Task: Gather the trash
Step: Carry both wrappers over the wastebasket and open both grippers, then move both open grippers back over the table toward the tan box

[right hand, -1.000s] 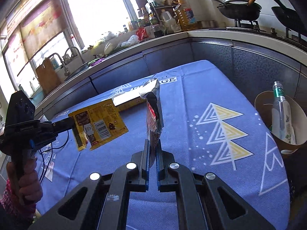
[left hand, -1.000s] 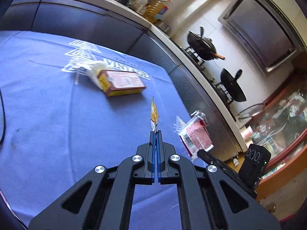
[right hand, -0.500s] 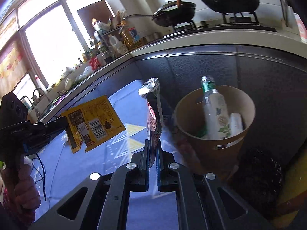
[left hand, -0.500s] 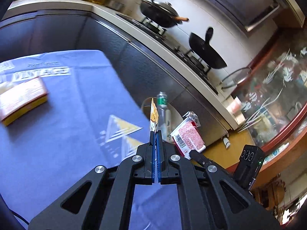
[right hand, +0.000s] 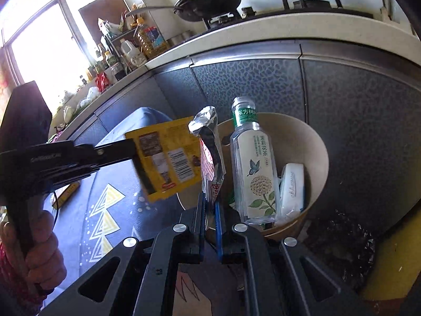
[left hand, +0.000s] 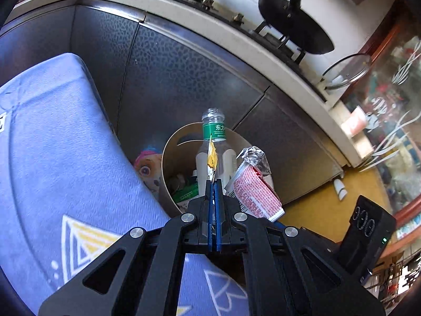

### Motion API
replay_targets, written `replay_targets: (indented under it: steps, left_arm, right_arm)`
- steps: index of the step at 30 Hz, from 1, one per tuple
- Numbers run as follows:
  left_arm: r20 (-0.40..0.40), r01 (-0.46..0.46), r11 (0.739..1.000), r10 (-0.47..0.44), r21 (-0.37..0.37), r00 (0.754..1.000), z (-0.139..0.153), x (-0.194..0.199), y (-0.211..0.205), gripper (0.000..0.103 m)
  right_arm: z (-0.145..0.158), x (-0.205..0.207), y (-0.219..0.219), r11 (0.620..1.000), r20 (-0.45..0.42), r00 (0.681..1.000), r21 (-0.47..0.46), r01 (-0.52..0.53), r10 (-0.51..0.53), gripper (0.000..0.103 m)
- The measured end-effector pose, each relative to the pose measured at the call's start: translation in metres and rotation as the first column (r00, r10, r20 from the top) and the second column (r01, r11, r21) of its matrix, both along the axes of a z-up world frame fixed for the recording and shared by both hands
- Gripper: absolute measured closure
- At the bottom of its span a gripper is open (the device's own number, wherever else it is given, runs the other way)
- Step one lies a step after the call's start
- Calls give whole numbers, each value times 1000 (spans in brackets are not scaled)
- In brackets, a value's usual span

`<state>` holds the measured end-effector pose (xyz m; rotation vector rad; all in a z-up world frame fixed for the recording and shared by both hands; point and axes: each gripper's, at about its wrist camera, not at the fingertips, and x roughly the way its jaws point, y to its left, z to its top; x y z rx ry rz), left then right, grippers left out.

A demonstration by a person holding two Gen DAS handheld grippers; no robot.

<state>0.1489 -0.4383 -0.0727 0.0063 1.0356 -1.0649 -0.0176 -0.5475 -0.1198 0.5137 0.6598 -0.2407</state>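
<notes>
Right wrist view: hand-held gripper (right hand: 209, 208) clamped on red wrapper (right hand: 210, 158) above tan bin (right hand: 315, 142), blue tablecloth (right hand: 110, 184) alongside.

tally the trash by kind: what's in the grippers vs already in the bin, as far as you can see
Wrappers held in grippers: 2 (yellow wrapper in left gripper, red wrapper in right gripper)
Bottles in bin: 1 (bottle)
White packs in bin: 1 (white pack)
Other scraps at the bin's bottom: cannot count
Total countable: 4

Left tool (left hand: 213, 184) and right tool (right hand: 209, 205) both reach forward, each clamped on something thin.
</notes>
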Motion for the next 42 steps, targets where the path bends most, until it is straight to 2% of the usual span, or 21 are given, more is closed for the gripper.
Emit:
replay_targets:
  steps: [2,3,4,5,6,7,12,17,22,28,35,37,42]
  left_arm:
    - [-1,-8,999,8,32,1000,-10,3,-7,98]
    - [-11,-17,998,18,54,1000,-16,6,-12,83]
    - [-19,-23,998,24,65,1000,-20,8,-12,61]
    - [-25,-35,997,36,72,999,-22,9,-13,56]
    - [-27,-44,997,46,67,999,-21,9,-11,55]
    - [-30,-41,998,43,55,999,-19,8,-8,55]
    - [-3,-56,998,56,16,998,0,2,16,55]
    - [103,-84,996,84,3,991,26,-24,49,55]
    - [235,-98,995,90,22,968,41,-60,83,53]
    - [316,-156,987,135,45,939,48,-84,130,52]
    - [392,-246,968,208,50,896,56,-98,192,48]
    - [405,-263,963,220,54,888,56,-100,203,46]
    - [418,-298,953,247,60,874,54,-106,231,45]
  right_arm:
    - [-4,8,-4,999,-16,1000,32,-22,22,93]
    - [-4,10,-6,999,-16,1000,31,-18,18,88]
    - [-3,10,-7,1000,-17,1000,17,-8,8,74]
    - [-1,10,-8,1000,-14,1000,1,5,-5,66]
    - [1,9,-8,1000,-7,1000,-11,15,-15,54]
    - [3,8,-7,1000,4,1000,-18,19,-19,52]
    - [6,-2,-4,999,32,999,15,42,-42,53]
    - [15,-18,9,997,57,996,54,59,-62,53]
    - [24,-39,29,991,82,993,113,77,-87,53]
    - [35,-54,67,988,92,993,145,58,-72,52]
    - [50,-63,108,987,113,992,153,47,-65,45]
    - [52,-64,119,986,114,991,161,51,-70,39]
    - [60,-65,141,985,114,991,161,57,-76,34]
